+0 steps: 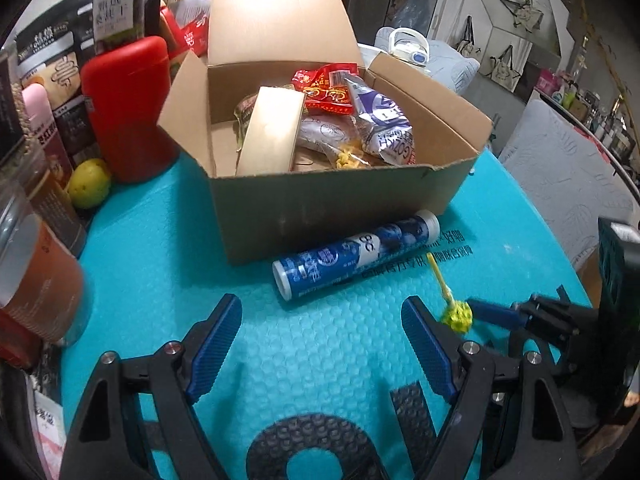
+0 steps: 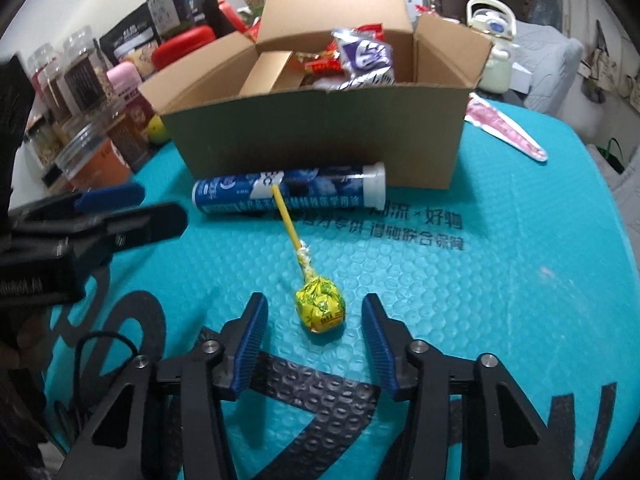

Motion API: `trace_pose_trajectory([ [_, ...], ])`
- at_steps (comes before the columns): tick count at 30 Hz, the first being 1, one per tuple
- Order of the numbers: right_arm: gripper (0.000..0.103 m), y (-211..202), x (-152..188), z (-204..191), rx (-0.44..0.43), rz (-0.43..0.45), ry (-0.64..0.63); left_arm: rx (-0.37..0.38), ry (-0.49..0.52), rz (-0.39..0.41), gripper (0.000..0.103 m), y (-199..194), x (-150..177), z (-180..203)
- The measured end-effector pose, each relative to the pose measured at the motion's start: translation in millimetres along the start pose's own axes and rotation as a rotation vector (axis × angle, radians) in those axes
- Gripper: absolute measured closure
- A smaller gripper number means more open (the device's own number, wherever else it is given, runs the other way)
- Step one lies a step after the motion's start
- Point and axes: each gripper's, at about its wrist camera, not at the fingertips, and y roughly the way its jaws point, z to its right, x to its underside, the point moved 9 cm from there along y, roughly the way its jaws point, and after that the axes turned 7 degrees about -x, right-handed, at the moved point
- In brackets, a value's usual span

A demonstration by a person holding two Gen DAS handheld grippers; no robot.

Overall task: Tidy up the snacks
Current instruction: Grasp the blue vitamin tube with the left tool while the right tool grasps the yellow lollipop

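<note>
2 snacks lie outside the cardboard box [image 2: 320,128]; the blue tube [image 2: 288,194] lies against its front wall, and the lollipop [image 2: 320,310] sits between the right gripper [image 2: 314,340] pads, untouched, jaws part-open, lined up for a pinch; the left gripper [image 1: 322,344] hangs wide, empty.

A teal bubble-wrap mat [image 2: 500,300] with dark printed lettering is spread over the table. On it an open cardboard box [image 1: 320,200] is set toward the far edge. A blue tube [image 2: 288,194] is laid just in front of the box. A yellow-wrapped lollipop [image 2: 320,306] is laid nearer, its stick reaching the tube. Jars and packets [image 1: 52,128] are crowded along the left edge, beside a yellow-green fruit [image 1: 89,184]. A pink packet [image 2: 508,128] is laid near the far right.
</note>
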Motion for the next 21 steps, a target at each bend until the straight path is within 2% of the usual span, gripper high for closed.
trace_pose_trajectory([
  [1, 0.076, 0.3, -0.3, 1.3, 0.008, 0.003, -0.011, -0.003, 0.005, 0.003, 0.020, 3.5, -2.8, -0.1],
  [2, 0.080, 0.7, -1.5, 2.3, 0.011, 0.002, -0.016, -0.009, 0.014, 0.006, 0.020, 6.5, -5.5, -0.5],
  [7, 0.079, 0.1, -5.1, 12.6, -0.010, 0.008, 0.019, -0.023, 0.083, 0.047, 0.020, 17.6, -19.8, 6.4],
  [16, 0.079, -15.8, 2.5, 44.2, 0.023, 0.004, 0.082, -0.027, 0.206, 0.006, 0.020, 40.0, -22.7, 27.1],
  [21, 0.079, -22.6, 5.3, 52.6, 0.028, 0.010, 0.103, 0.019, 0.218, -0.036, 0.020, 49.1, -18.0, 35.9],
])
